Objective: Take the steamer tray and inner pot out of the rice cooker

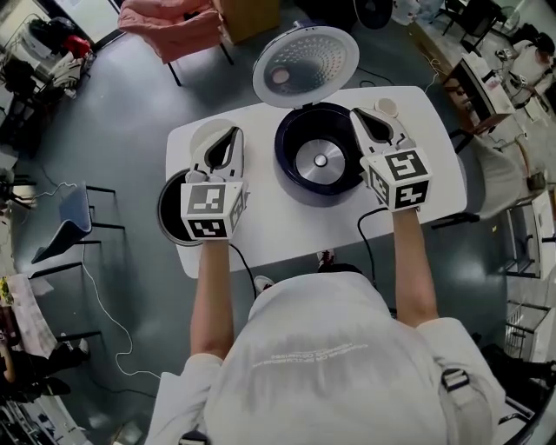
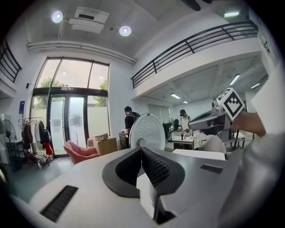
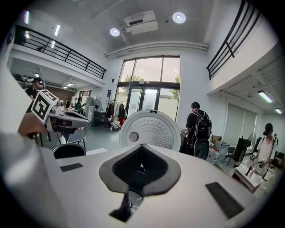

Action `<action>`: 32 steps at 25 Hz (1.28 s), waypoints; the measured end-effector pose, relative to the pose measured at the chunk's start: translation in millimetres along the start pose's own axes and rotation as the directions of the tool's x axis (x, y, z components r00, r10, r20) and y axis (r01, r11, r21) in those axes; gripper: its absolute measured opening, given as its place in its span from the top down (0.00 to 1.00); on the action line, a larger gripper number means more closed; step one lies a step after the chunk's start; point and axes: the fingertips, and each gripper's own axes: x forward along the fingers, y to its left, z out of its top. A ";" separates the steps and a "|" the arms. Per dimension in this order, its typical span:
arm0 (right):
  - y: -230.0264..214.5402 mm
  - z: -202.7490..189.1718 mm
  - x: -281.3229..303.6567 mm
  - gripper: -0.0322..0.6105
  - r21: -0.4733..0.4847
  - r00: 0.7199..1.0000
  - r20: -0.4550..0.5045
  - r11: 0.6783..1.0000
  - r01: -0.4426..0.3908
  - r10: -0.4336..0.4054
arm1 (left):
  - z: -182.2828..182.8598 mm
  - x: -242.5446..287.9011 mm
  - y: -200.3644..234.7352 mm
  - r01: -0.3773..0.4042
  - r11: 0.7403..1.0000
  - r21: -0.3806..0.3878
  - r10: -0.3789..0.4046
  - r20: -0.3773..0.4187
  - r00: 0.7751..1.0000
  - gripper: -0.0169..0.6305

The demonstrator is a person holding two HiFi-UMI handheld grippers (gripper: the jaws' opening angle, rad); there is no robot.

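Observation:
The dark rice cooker stands mid-table with its white lid swung up; I see only the bare heating plate inside. At the table's left edge sits the black inner pot, partly hidden by my left gripper's marker cube. The pot's rim also shows in the right gripper view. A pale round steamer tray lies under my left gripper, which hovers shut and empty. My right gripper hovers right of the cooker, shut on nothing. Both jaw pairs meet at the tips, and the lid stands beyond them.
The white table carries a small round cap at its far right. A pink chair and a cardboard box stand behind it. A chair and cables lie on the floor to the left. People stand in the background.

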 end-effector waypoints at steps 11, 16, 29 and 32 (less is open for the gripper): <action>-9.1 36.5 -20.0 0.91 -0.086 0.998 0.069 0.996 -0.008 0.013 | 53.9 -5.5 -22.2 0.001 0.997 0.082 -0.009 0.093 0.996 0.95; -2.5 41.8 -19.0 0.91 -0.106 0.996 0.076 0.994 -0.039 0.048 | 57.5 -10.0 -27.8 0.001 0.997 0.082 -0.009 0.094 0.995 0.95; 12.4 42.4 -6.5 0.91 -0.096 0.993 0.087 0.993 -0.075 0.083 | 48.2 -12.4 -13.0 -0.014 0.998 0.068 0.009 0.070 0.998 0.95; 14.5 41.5 -6.5 0.91 -0.092 0.992 0.088 0.992 -0.082 0.090 | 46.5 -13.0 -13.4 -0.013 0.998 0.065 0.009 0.066 0.998 0.95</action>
